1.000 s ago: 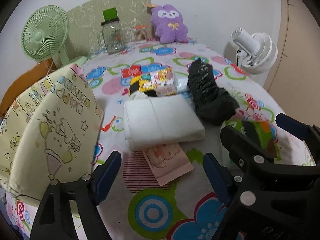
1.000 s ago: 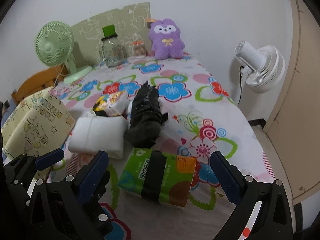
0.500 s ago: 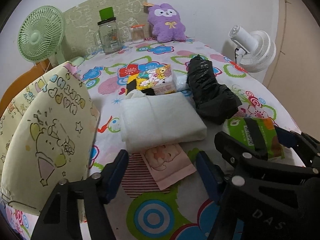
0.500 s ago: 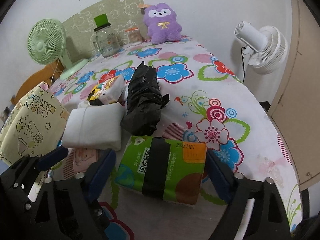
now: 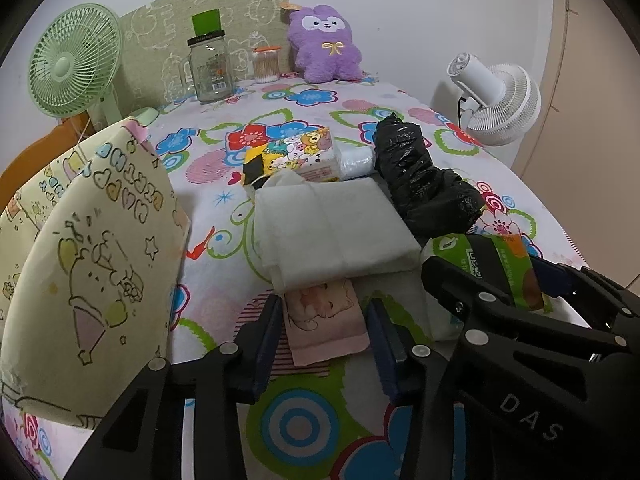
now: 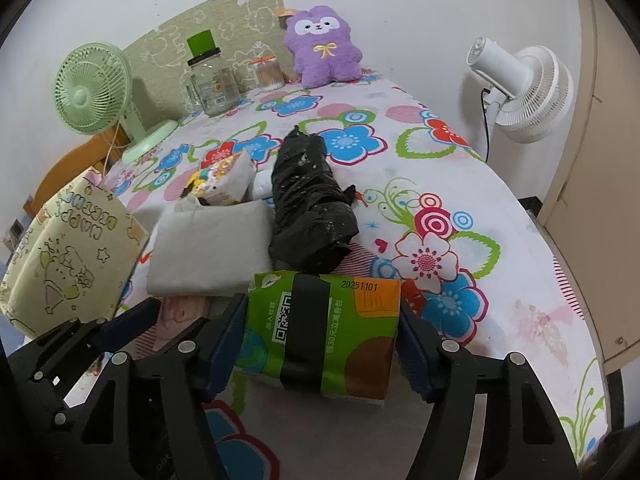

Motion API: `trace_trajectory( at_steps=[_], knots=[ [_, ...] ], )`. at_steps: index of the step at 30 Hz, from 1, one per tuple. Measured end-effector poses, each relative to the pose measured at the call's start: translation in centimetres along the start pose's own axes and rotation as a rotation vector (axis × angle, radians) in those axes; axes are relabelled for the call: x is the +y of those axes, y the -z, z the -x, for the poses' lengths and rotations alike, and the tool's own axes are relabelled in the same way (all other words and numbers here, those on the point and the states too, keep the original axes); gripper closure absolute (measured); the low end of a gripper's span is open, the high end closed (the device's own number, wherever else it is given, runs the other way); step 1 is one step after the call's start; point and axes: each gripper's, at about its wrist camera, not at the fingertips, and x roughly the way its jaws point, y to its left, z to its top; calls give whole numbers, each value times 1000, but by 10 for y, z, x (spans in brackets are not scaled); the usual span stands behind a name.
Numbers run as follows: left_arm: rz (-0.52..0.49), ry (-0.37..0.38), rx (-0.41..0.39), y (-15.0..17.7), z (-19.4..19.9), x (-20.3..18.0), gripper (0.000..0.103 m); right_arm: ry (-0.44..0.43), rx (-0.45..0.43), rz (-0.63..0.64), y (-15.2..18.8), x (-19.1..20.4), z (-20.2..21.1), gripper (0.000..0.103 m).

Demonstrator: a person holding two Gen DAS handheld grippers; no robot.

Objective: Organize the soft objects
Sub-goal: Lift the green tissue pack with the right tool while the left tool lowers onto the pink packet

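We read "20251101" on the orange corner of the green tissue pack (image 6: 324,332), beside a QR code under a black band; "DAS" is moulded on the right claw (image 6: 320,344), whose jaws are closing, blue pads at the pack's two ends. The left claw (image 5: 326,332) — jaws also closing — brackets a pink packet (image 5: 326,320) that lies partly under a white pad (image 5: 332,228); whether its pads touch the packet we cannot tell. All lie on a table with a floral cloth (image 6: 500,320); white walls — a green fan (image 5: 74,60) and a white fan (image 6: 520,84) flank it.
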Motion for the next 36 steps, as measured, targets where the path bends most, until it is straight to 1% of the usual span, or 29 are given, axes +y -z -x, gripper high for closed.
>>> trace_trajectory(
  at_steps=[12, 13, 14, 16, 20, 24, 26, 30, 31, 33, 35, 36],
  knots=[
    [24, 12, -52, 4, 29, 9, 62, -8, -55, 36, -2, 16, 25, 32],
    [25, 12, -55, 4, 30, 9, 74, -8, -59, 37, -2, 17, 28, 32],
    [28, 13, -55, 4, 32, 10, 92, -7, -64, 38, -2, 18, 30, 32],
    [40, 41, -47, 4, 35, 12, 92, -11, -73, 36, -2, 20, 35, 32],
    [44, 36, -58, 5, 39, 13, 92, -11, -92, 47, -2, 24, 43, 32],
    [48, 29, -56, 7, 40, 13, 86, -15, -92, 50, 0, 25, 44, 32],
    [49, 26, -56, 7, 40, 13, 78, -16, -92, 50, 0, 25, 45, 32],
    [52, 18, -56, 6, 38, 12, 67, -20, -90, 50, 0, 25, 43, 32],
    [52, 18, -55, 5, 37, 12, 62, -20, -90, 49, 0, 25, 43, 32],
    [54, 22, -53, 3, 34, 12, 59, -21, -89, 48, -2, 24, 42, 32],
    [57, 23, -44, 2, 30, 12, 51, -19, -86, 47, -3, 23, 39, 32],
    [60, 24, -38, 2, 28, 12, 50, -19, -84, 47, -3, 23, 38, 32]
  ],
)
